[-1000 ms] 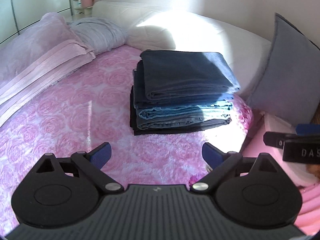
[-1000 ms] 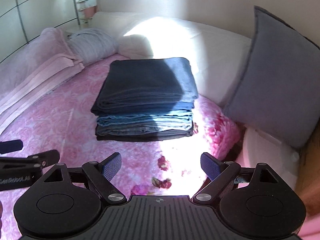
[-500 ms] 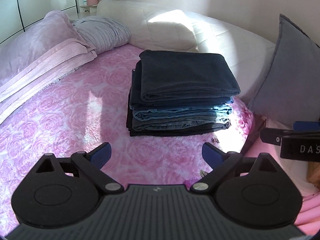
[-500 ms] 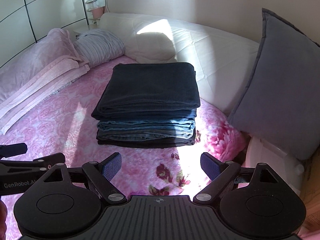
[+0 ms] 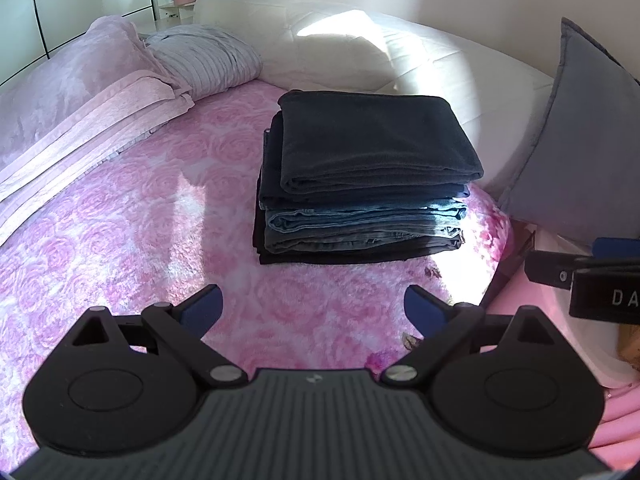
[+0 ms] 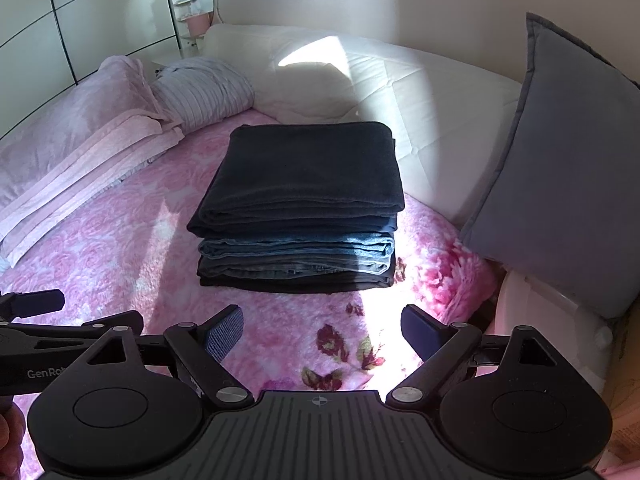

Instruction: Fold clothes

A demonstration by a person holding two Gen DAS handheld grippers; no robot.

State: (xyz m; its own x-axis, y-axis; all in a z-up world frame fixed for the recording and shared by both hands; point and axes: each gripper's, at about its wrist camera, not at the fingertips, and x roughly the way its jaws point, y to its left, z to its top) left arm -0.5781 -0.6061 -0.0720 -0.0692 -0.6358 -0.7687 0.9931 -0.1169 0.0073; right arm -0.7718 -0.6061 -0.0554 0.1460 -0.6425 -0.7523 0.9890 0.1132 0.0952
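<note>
A neat stack of folded clothes [image 5: 360, 184] [image 6: 300, 208] lies on the pink rose-patterned bedspread [image 5: 140, 220] [image 6: 120, 248]. Dark navy garments are on top, blue jeans in the middle, black cloth at the bottom. My left gripper [image 5: 312, 308] hovers open in front of the stack, nothing between its blue pads. My right gripper [image 6: 322, 330] is open too, held a little back from the stack's front edge. Each gripper shows at the edge of the other's view: the right one [image 5: 584, 276] and the left one [image 6: 36, 320].
A grey cushion [image 5: 584, 160] [image 6: 560, 168] leans at the right. White padded bedding [image 5: 380, 48] sits behind the stack. A folded pink blanket [image 5: 80, 128] and a striped grey pillow [image 5: 204, 60] lie at the left. A hand [image 6: 8, 436] shows at the lower left.
Both grippers have drawn back and risen slightly, so the stack sits a bit farther off. The sunlit patch on the bedding has shrunk. The stack has not moved.
</note>
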